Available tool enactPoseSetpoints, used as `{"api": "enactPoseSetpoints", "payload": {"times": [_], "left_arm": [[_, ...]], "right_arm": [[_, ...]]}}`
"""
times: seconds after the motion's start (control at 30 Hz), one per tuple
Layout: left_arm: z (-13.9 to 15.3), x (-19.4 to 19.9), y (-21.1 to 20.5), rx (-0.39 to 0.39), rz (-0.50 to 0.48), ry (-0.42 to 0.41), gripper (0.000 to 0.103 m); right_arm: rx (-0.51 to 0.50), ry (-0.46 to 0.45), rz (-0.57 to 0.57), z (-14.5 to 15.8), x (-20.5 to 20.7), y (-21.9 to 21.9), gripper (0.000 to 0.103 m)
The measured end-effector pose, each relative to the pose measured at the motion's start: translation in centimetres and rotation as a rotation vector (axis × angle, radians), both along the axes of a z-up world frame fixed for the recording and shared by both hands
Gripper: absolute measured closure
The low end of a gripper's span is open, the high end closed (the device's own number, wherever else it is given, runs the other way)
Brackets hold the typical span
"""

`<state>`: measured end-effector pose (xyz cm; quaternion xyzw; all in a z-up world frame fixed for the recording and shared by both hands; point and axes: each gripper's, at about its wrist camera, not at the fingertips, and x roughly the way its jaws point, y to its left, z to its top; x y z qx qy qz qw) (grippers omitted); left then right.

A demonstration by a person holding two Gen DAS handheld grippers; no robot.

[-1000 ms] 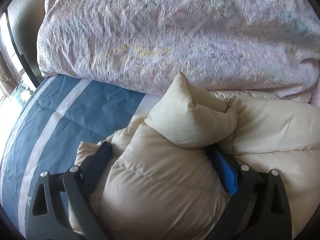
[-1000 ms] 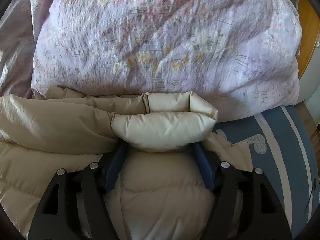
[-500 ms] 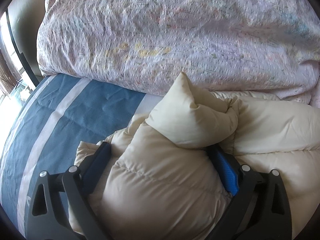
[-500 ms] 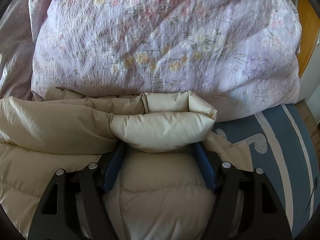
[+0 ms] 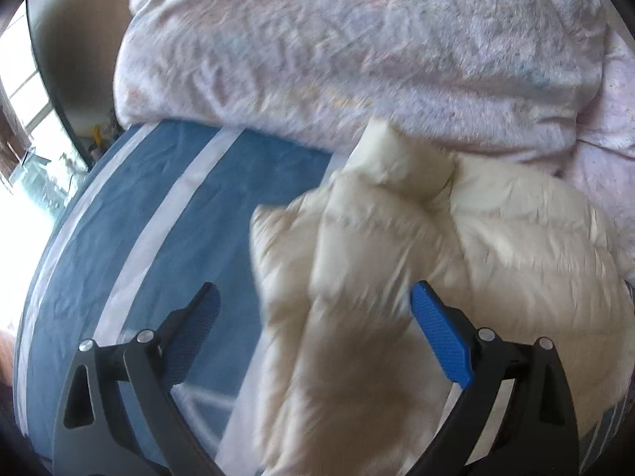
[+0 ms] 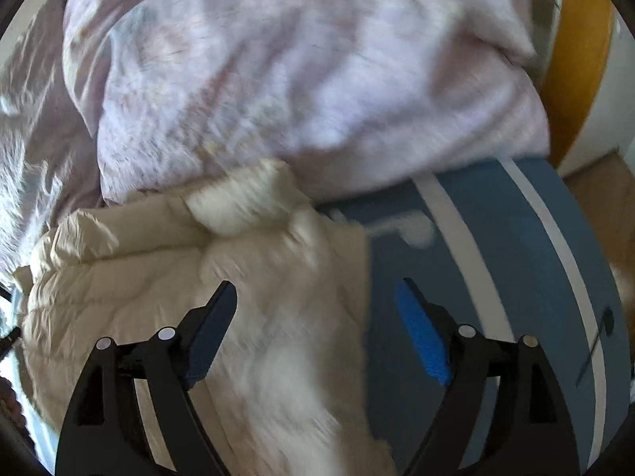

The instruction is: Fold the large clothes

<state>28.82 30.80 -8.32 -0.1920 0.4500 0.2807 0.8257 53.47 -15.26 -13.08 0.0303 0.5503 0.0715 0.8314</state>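
Jacket between spread claws (both unclenched)

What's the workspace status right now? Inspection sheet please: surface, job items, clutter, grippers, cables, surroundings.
Surface: bed with blue sheet, white stripes.
Job's things: cream puffer jacket lying bunched on the sheet, its far end against the duvet; frames blurred.
Clutter: large lilac floral duvet piled at the far side.
Grippers: left gripper open, fingers astride the jacket's edge; right gripper open above jacket and sheet.
Cables: nothing seen.
Surroundings: bright window at left; orange wooden panel at right.
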Motion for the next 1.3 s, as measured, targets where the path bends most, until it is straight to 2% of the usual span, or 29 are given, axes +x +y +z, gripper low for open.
{"api": "enactPoseSetpoints", "payload": {"times": [0.1,0.2,0.3,0.47,0.57,0.73,0.8,0.87,0.97,1.17,1.3], "left_arm": [[-0.9,-2.1,-0.1,-0.037,0.02,0.017,0.007],[-2.0,-4.1,-0.2,-0.112,0.046,0.008,0.007],[-2.6,-5.5,-0.3,-0.18,0.078,-0.014,0.008],[-3.4,-6.7,-0.3,-0.28,0.111,-0.067,0.024],[-3.4,-7.0,-0.9,-0.317,0.122,-0.087,0.033],[-3.8,-7.4,-1.5,-0.386,0.147,-0.131,0.05],[-3.6,-7.6,-1.9,-0.392,0.16,-0.139,0.058],[-3.2,-7.8,-2.3,-0.386,0.164,-0.148,0.073],[-2.0,-8.2,-2.8,-0.377,0.152,-0.177,0.089],[0.4,-10.5,-2.2,-0.355,0.128,-0.196,0.091],[1.3,-14.4,-1.6,-0.338,0.104,-0.188,0.091]], "right_arm": [[0.057,0.082,-0.009,-0.9,-1.4,-2.1,0.019],[0.121,0.164,-0.018,-2.5,-2.5,-3.1,0.019],[0.158,0.21,-0.04,-3.7,-3.6,-3.5,0.019],[0.256,0.27,-0.096,-5.5,-4.7,-4.0,0.02],[0.269,0.273,-0.104,-5.8,-5.5,-3.9,0.022],[0.307,0.284,-0.144,-5.7,-7.5,-4.0,0.039],[0.362,0.298,-0.177,-5.9,-8.1,-4.2,0.049],[0.42,0.3,-0.208,-5.6,-9.1,-4.5,0.068],[0.445,0.273,-0.213,-4.7,-9.9,-4.3,0.081],[0.485,0.276,-0.169,-2.6,-12.1,-4.9,0.084],[0.483,0.314,-0.108,-2.4,-15.5,-4.6,0.084]]}}
